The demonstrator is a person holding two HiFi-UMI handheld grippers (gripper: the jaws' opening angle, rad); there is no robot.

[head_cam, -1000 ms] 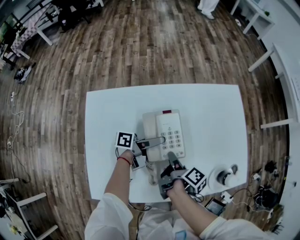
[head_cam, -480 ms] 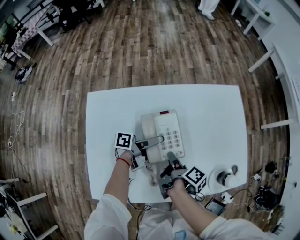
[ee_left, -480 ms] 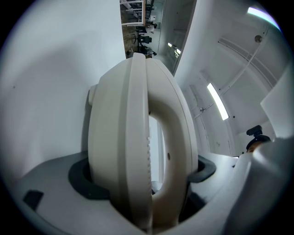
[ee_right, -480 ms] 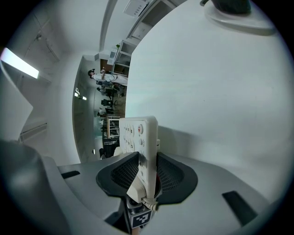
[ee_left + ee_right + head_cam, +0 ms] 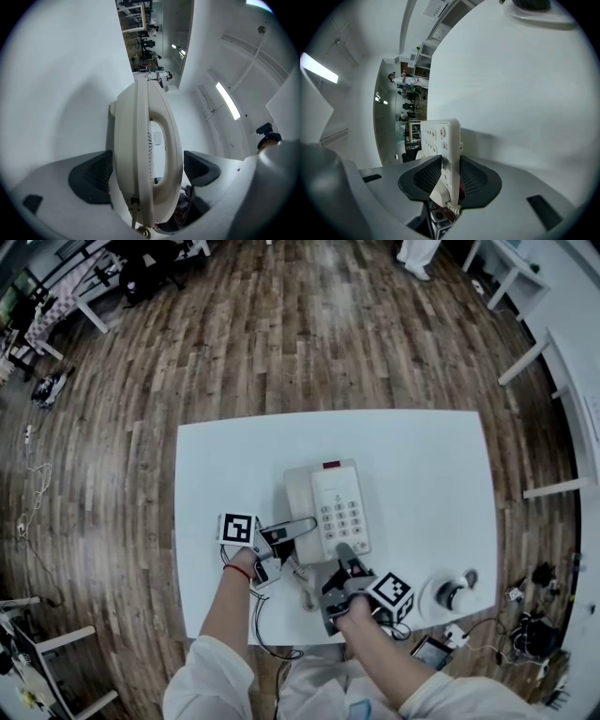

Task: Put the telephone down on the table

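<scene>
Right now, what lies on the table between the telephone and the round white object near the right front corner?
Nothing. In the head view, the stretch of white table between the telephone and the round white object is bare.

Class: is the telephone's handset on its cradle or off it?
Off: the left hand-held gripper grips the handset, clear of the telephone base.

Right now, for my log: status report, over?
Left gripper astride handset, grip unclear. Right gripper clamped on telephone edge; it looks set on table. Nothing blocking.
</scene>
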